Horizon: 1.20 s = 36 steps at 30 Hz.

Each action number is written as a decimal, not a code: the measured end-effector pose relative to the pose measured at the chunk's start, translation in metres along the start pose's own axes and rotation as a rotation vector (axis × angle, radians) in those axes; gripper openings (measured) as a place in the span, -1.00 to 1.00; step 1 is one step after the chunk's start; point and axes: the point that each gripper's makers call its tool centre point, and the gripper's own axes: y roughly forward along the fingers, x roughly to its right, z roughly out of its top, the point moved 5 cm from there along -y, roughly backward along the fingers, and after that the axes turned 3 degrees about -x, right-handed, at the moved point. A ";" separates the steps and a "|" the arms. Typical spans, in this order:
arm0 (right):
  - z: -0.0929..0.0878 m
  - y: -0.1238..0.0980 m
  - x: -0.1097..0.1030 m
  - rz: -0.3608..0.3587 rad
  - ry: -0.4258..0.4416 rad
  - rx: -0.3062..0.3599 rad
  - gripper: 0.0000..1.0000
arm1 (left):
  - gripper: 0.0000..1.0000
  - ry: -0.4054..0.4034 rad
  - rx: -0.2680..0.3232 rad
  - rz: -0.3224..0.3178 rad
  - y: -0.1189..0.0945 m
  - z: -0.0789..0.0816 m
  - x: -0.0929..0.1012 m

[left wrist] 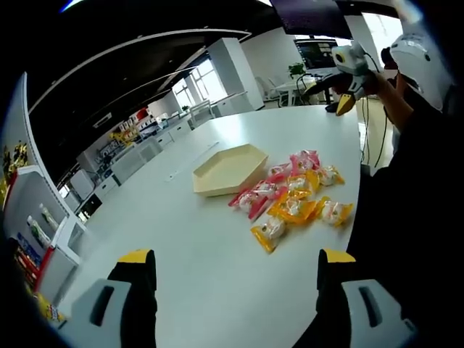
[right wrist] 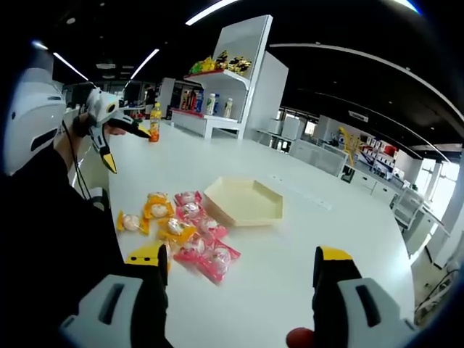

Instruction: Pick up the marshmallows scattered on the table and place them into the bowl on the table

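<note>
Marshmallow packets (left wrist: 293,196) in red, pink and yellow wrappers lie in a loose pile on the white table (left wrist: 203,246), right beside a cream hexagonal bowl (left wrist: 230,168) with nothing in it. My left gripper (left wrist: 237,259) hovers open over bare table, short of the pile. In the right gripper view the packets (right wrist: 181,228) lie just ahead of my open right gripper (right wrist: 241,257), with the bowl (right wrist: 245,201) behind them. Each gripper also appears raised in the other's view, open: the right gripper (left wrist: 330,94) and the left gripper (right wrist: 127,147).
A person's dark sleeve (left wrist: 413,181) fills the table's near side. An orange bottle (right wrist: 154,122) stands at the far table edge. Shelves of goods (right wrist: 217,69) and desks stand beyond. A small red object (right wrist: 299,338) sits low by my right jaw.
</note>
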 end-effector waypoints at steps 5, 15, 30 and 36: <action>-0.006 0.017 -0.011 0.053 -0.004 -0.014 0.53 | 0.82 -0.007 0.001 -0.003 -0.001 -0.001 0.001; -0.021 0.044 -0.020 0.118 0.042 -0.047 0.52 | 0.81 0.002 -0.002 -0.007 0.004 0.000 0.003; -0.038 0.074 -0.016 0.094 0.176 -0.065 0.26 | 0.82 0.050 0.004 -0.053 0.007 0.002 0.017; -0.039 0.088 -0.014 0.132 0.287 -0.046 0.04 | 0.81 0.050 0.009 -0.051 0.006 0.003 0.017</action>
